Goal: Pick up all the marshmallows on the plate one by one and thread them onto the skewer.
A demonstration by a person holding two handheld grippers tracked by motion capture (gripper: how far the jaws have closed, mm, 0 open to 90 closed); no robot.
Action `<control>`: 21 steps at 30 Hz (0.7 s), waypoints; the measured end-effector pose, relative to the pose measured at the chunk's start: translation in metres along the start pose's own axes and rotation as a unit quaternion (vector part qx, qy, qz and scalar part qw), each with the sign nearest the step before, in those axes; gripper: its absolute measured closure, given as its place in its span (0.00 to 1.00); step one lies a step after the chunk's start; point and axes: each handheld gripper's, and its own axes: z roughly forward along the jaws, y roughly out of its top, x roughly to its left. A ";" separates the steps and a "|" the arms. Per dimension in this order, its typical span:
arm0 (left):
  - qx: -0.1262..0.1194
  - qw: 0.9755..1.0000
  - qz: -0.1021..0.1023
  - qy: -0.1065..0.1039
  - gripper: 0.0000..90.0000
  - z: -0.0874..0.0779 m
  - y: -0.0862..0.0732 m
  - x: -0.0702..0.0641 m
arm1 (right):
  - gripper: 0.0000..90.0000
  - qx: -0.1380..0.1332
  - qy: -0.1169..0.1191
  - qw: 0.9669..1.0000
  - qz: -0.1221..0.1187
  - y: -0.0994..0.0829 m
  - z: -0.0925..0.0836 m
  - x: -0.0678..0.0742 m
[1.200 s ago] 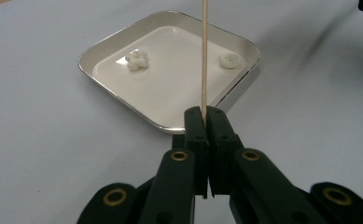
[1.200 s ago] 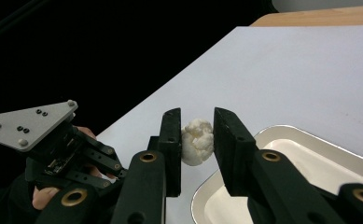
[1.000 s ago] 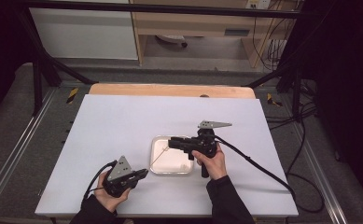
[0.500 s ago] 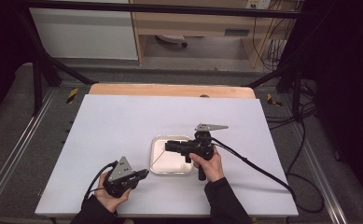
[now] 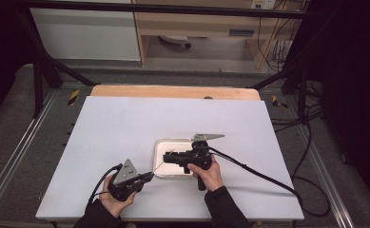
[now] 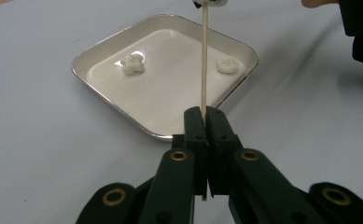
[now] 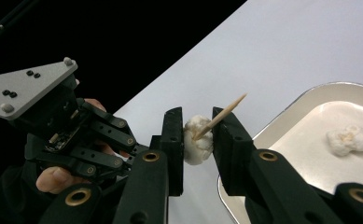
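Note:
My left gripper [image 6: 205, 114] is shut on a thin wooden skewer [image 6: 204, 56] that points out over a shallow white tray [image 6: 81, 74]. My right gripper [image 7: 198, 126] is shut on a white popcorn piece [image 7: 195, 144], and the skewer's tip [image 7: 226, 109] passes through that piece between the jaws. In the high view the left gripper [image 5: 147, 178] rests on the table near the tray's front left corner, and the right gripper [image 5: 166, 157] hovers over the tray [image 5: 173, 140]. Two more popcorn pieces [image 6: 133, 64] [image 6: 226, 65] lie in the tray.
The tray sits near the front middle of a white table top [image 5: 125, 123]. A wooden strip [image 5: 173, 91] runs along the table's far edge. The right gripper's cable [image 5: 258, 172] trails off to the right. Dark frame rails flank the table.
My right gripper has sunk and shifted a little to the left over the tray, toward the skewer. My left gripper has stayed where it was.

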 end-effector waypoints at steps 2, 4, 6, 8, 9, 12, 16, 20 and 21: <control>0.000 1.000 -0.001 0.002 0.98 0.002 0.001 -0.001 | 0.83 0.001 0.000 1.000 -0.001 -0.002 0.002 0.000; 0.000 1.000 -0.002 0.003 0.98 0.005 0.002 -0.002 | 0.83 0.005 -0.003 1.000 -0.001 -0.005 0.003 0.000; 0.001 1.000 -0.003 0.005 0.98 0.008 0.003 -0.003 | 0.83 0.009 -0.004 1.000 -0.002 -0.007 0.005 0.000; 0.001 1.000 -0.006 0.005 0.98 0.010 0.004 -0.004 | 0.83 0.011 -0.005 1.000 -0.001 -0.009 0.007 0.000; 0.001 1.000 -0.007 0.004 0.98 0.011 0.004 -0.004 | 0.83 0.013 -0.005 1.000 -0.001 -0.010 0.008 0.000; 0.004 1.000 -0.009 0.004 0.98 0.012 0.004 -0.004 | 0.83 0.017 -0.007 1.000 -0.002 -0.014 0.010 -0.001; 0.005 1.000 -0.011 0.003 0.98 0.014 0.003 -0.004 | 0.83 0.021 -0.008 1.000 -0.002 -0.017 0.012 -0.001; 0.003 1.000 -0.011 0.002 0.98 0.014 0.003 -0.005 | 0.82 0.023 -0.010 1.000 -0.007 -0.017 0.012 0.000; 0.004 1.000 -0.011 0.003 0.98 0.014 0.003 -0.005 | 0.80 0.023 -0.011 1.000 -0.009 -0.016 0.011 0.000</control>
